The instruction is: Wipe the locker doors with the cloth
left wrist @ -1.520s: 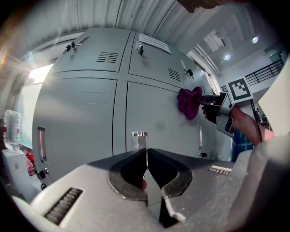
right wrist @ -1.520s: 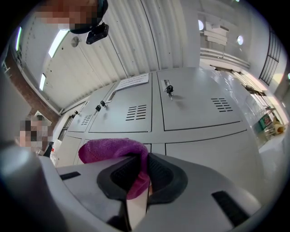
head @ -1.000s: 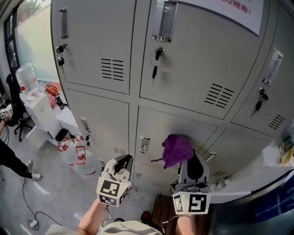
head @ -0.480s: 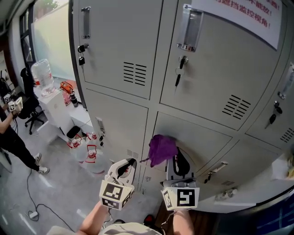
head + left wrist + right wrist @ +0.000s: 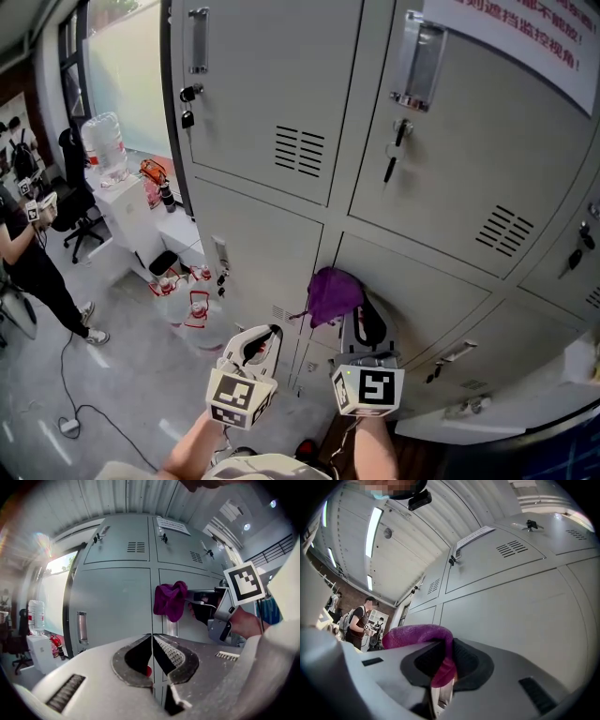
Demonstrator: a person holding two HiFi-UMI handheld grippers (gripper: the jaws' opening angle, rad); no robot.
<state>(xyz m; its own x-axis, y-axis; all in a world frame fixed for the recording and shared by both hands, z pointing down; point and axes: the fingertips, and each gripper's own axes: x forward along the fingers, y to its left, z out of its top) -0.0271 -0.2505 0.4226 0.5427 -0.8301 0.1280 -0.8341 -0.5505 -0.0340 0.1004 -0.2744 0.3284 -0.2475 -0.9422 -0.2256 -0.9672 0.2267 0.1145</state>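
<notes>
A wall of grey metal locker doors fills the head view, with vents, handles and keys. My right gripper is shut on a purple cloth, which bunches against the lower middle door near its left edge. In the right gripper view the cloth hangs from between the jaws, close to a door. My left gripper is shut and empty, held low in front of the lower left door. From the left gripper view the cloth and the right gripper show at the door seam.
A white table with a water bottle and red items stands left of the lockers. Bottles sit on the floor below it. A person stands at far left beside a chair; a cable trails on the floor.
The view has swung left, bringing the left room area more into sight. The right gripper and cloth have slid left along the lower middle door toward its edge. The left gripper stayed put.
</notes>
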